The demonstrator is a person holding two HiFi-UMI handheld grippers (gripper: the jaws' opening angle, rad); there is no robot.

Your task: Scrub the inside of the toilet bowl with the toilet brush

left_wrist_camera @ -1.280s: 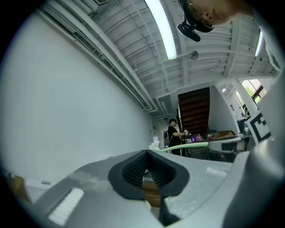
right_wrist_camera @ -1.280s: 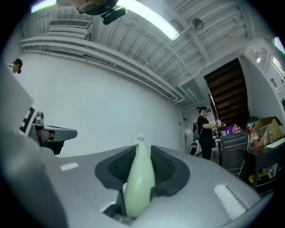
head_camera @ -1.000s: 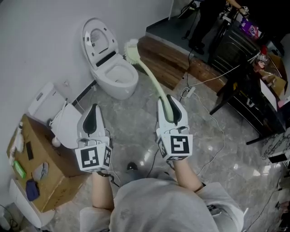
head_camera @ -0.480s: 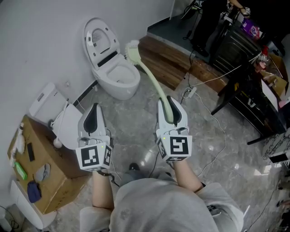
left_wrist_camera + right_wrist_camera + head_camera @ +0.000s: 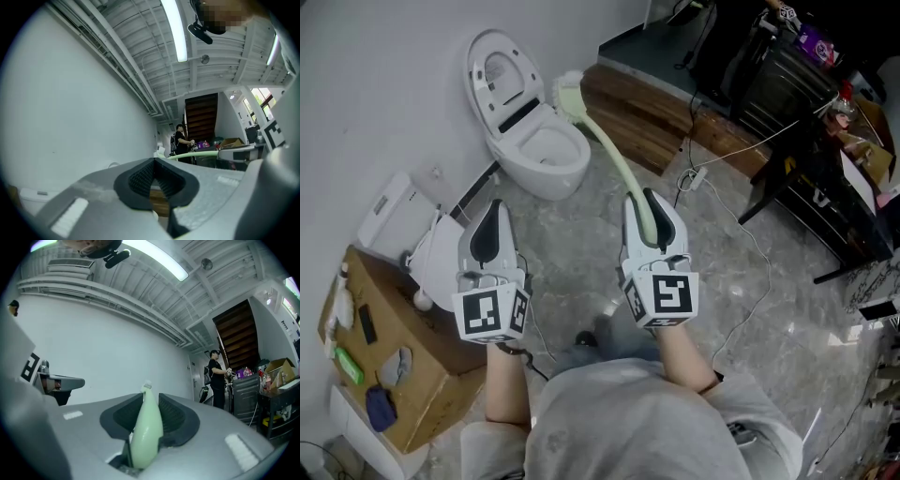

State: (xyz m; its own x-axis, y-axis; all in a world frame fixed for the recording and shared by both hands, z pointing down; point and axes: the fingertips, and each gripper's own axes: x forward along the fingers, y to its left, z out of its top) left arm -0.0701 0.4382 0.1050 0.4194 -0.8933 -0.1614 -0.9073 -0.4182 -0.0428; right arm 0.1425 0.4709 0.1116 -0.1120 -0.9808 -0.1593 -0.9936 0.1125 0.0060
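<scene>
The white toilet (image 5: 536, 155) stands at the upper left against the wall, its lid (image 5: 494, 67) raised and the bowl open. My right gripper (image 5: 650, 208) is shut on the handle of the pale green toilet brush (image 5: 617, 161). The handle rises between the pads in the right gripper view, where the right gripper (image 5: 146, 416) holds the brush (image 5: 146, 432). The brush head (image 5: 566, 94) hangs just right of the bowl's back rim, outside the bowl. My left gripper (image 5: 493, 214) is level with the right one, shut with nothing in it; the left gripper (image 5: 157, 180) shows its pads together.
A cardboard box (image 5: 389, 361) with small items and a white tank part (image 5: 398, 211) lie at the left. A wooden step (image 5: 642, 117) runs behind the toilet. Cables (image 5: 727, 202) cross the marble floor. Dark furniture (image 5: 811, 159) stands at the right. A person (image 5: 216, 377) stands far off.
Both grippers hold the same pose and the brush stays gripped. The brush head has shifted slightly toward the toilet's rim. A shoe has come forward under the grippers.
</scene>
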